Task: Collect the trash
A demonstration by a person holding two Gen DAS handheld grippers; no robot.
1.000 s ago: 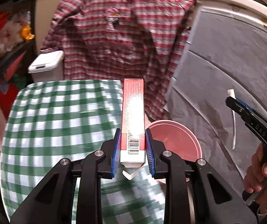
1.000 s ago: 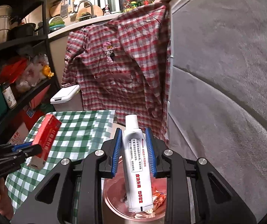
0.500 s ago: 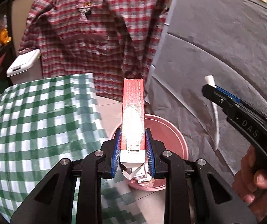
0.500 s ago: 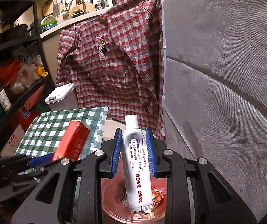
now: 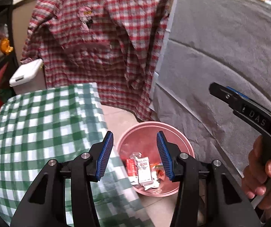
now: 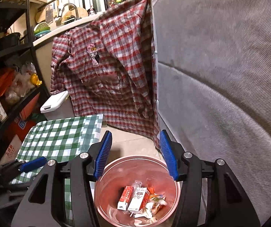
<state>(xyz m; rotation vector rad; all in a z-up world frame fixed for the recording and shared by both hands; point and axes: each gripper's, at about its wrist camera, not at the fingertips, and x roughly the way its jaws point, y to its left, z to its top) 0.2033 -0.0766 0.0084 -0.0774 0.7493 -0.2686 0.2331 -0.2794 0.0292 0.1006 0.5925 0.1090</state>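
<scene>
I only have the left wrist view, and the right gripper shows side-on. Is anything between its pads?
Observer: No. Its jaws are opening and the right gripper is empty above the pink bin.
Operator: Any print readable on the trash?
Observer: A white package reads 1928, beside a red box.
Operator: What's past the plaid shirt?
Observer: A faucet on the counter behind the plaid shirt.

A pink round bin (image 6: 105, 172) on the floor holds a red carton (image 6: 125, 196), a white carton (image 6: 138, 198) and, seemingly, crumpled wrappers (image 6: 154, 202).
</scene>
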